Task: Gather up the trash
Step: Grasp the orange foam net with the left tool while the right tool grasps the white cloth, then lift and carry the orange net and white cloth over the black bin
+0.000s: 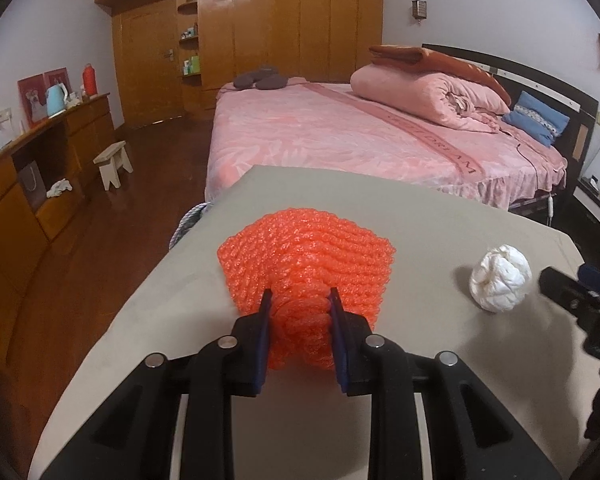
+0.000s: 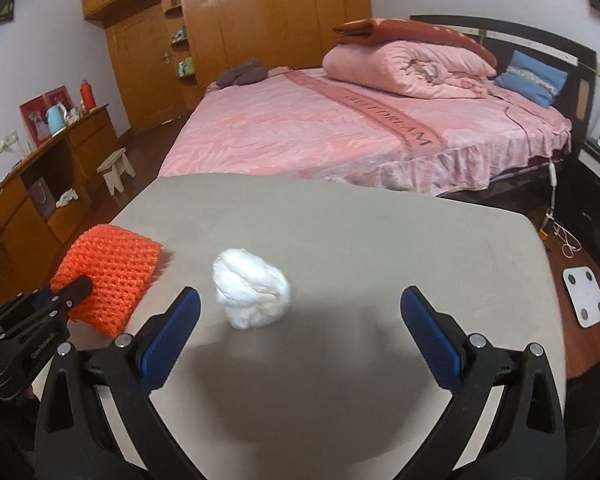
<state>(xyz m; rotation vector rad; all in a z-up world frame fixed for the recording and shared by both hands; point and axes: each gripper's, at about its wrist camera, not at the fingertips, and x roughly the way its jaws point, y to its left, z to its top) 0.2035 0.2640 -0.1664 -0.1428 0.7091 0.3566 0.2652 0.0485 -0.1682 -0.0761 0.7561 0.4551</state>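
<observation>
An orange foam net sleeve (image 1: pixel 306 264) lies on the grey table (image 1: pixel 400 216). My left gripper (image 1: pixel 300 300) is shut on its near end, squeezing it between the blue pads. The sleeve also shows in the right wrist view (image 2: pixel 112 268), with the left gripper (image 2: pixel 66 294) on it at the far left. A crumpled white paper ball (image 2: pixel 252 288) sits on the table (image 2: pixel 360 232) just ahead of my right gripper (image 2: pixel 300 300), which is open wide and empty. The ball lies nearer the left finger. The ball also shows in the left wrist view (image 1: pixel 500 278).
A bed with pink sheets (image 1: pixel 360 136) stands beyond the table. A wooden sideboard (image 1: pixel 32 160) and a small white stool (image 1: pixel 114 162) are on the left. A white bathroom scale (image 2: pixel 586 296) lies on the floor to the right of the table.
</observation>
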